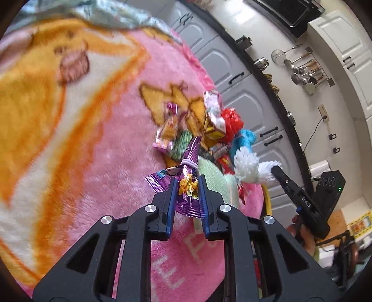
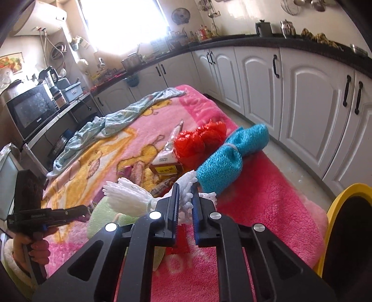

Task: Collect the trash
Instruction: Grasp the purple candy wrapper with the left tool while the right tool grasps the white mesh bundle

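Gripping a crinkled purple foil wrapper [image 1: 186,185], cartoon print, the left gripper [image 1: 186,192] pinches it just above the pink blanket [image 1: 104,162]. Right gripper [image 2: 185,199] is clamped on a white yarn bundle [image 2: 130,199]. Red [image 2: 200,141] and blue yarn [image 2: 232,153] lie beside more wrappers. White kitchen cabinets [image 2: 302,93] behind.

I'm in a kitchen. White arched cabinet doors [image 2: 309,111] with black handles run from twelve round to three o'clock under a black countertop [image 2: 267,38]. A bright window [image 2: 123,23] blazes at eleven o'clock, washing out the wall there. A microwave [image 2: 32,109] sits at nine, a white water heater [image 2: 41,21] high at ten. Ladles [image 1: 304,69] hang on the wall. Pale floor [image 2: 295,167] shows beside the pink blanket [image 2: 267,197].
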Demonstrator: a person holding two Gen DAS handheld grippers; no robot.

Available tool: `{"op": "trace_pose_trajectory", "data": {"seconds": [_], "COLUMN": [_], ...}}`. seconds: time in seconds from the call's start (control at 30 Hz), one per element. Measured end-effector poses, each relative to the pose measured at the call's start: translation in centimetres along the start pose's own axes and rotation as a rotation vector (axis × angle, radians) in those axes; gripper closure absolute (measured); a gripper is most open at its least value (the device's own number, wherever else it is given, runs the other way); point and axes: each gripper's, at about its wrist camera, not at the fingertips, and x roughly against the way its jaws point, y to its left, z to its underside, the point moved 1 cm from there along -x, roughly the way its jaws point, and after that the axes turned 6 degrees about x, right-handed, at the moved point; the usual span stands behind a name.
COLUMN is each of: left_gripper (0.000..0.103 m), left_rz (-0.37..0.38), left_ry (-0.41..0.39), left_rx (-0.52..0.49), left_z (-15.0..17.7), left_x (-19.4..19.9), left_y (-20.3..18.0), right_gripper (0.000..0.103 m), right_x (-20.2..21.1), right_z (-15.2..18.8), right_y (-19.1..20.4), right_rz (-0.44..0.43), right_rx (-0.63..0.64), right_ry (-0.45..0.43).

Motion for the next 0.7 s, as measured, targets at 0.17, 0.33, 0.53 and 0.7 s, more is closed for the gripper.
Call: {"op": "trace_pose_trajectory", "data": {"seconds": [0.17,0.33,0.53,0.7], "left_gripper": [0.091,0.091,0.091,0.091], "left_rz": [-0.044,-0.047,-0.037,-0.024], "left_ry": [-0.085,-0.115,-0.119,-0.112], "left_rx": [-0.067,-0.115,-0.168,-0.210], "left_z": [-0.3,-0.2,0.5,1.2], "left_x": [2.3,3.1,2.9,2.2], "left_y": [-1.3,-2.7,-4.7,-6.7], "right_gripper": [0.093,0.093,0.093,0.093], "right_x": [1.2,2.7,4.9,7.2], "right_z": [-0.4,-0.6,-0.5,-0.6], "right_y": [0.4,0.4,0.0,-0.6], "right_rz": [0.011,0.023,0.050,0.078], "right_rx": [0.016,0.019,0.027,0.041], "right_ry": [-0.029,-0.056,-0.082,-0.109]}}
